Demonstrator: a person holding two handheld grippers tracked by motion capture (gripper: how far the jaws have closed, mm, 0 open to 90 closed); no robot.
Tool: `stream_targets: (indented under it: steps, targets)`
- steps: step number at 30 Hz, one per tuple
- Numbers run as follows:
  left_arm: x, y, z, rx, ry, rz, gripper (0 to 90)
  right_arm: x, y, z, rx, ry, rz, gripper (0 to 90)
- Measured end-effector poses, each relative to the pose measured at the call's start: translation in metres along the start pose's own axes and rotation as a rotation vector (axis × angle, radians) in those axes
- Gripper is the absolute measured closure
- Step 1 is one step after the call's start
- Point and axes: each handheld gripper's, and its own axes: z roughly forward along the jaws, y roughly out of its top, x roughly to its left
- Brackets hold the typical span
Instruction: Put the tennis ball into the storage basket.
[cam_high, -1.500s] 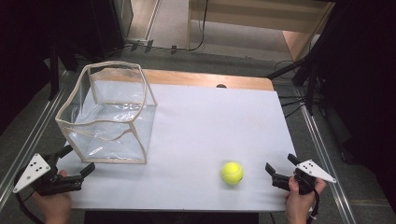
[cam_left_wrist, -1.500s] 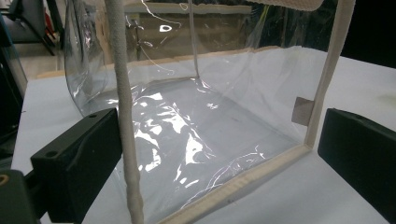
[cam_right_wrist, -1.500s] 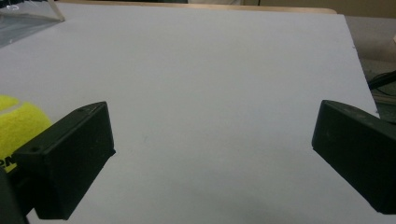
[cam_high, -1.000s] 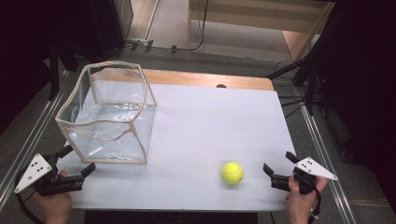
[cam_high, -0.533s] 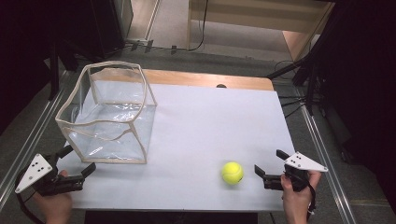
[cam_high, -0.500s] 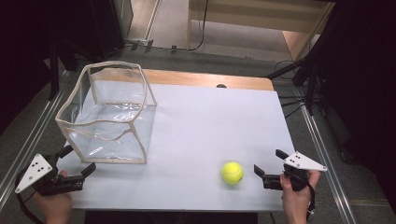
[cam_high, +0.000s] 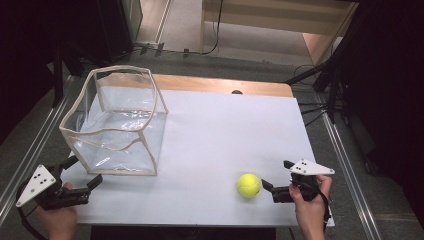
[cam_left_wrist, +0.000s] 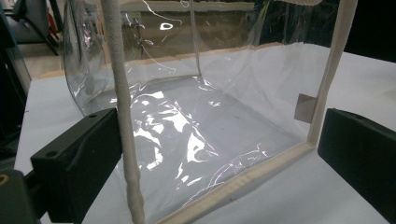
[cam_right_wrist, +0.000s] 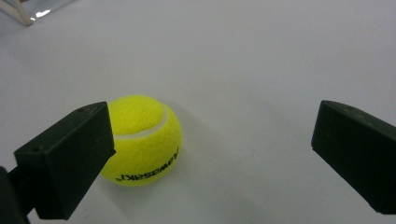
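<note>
The middle and upper right of the white table (cam_high: 230, 130) lie bare in the high view. A clear plastic box (cam_high: 117, 122) blocks the left side, just ahead of the left gripper (cam_high: 82, 172). A tennis ball (cam_high: 248, 185) lies by the wide-open right gripper (cam_high: 274, 180), lower right.
</note>
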Motion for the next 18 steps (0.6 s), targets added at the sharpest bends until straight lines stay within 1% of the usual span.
stream_targets:
  steps: [4, 5, 8, 13, 18]
  targets:
    - [0.0, 0.0, 0.0, 0.0, 0.0, 0.001, 0.1, 0.003, 0.001, 0.003, 0.019, 0.005, -0.007, 0.0]
    - [0.0, 0.0, 0.0, 0.0, 0.0, 0.001, 0.1, 0.004, 0.002, 0.006, 0.031, 0.017, -0.021, 0.0]
    - [0.0, 0.0, 0.0, 0.0, 0.0, 0.0, 0.1, 0.007, 0.003, 0.008, 0.058, 0.028, -0.027, 0.0]
    - [0.0, 0.0, 0.0, 0.001, 0.001, 0.001, 0.1, 0.011, 0.004, 0.013, 0.08, 0.049, -0.042, 0.0]
    - [0.0, 0.0, 0.0, 0.001, 0.0, 0.001, 0.1, 0.017, 0.006, 0.021, 0.116, 0.065, -0.056, 0.0]
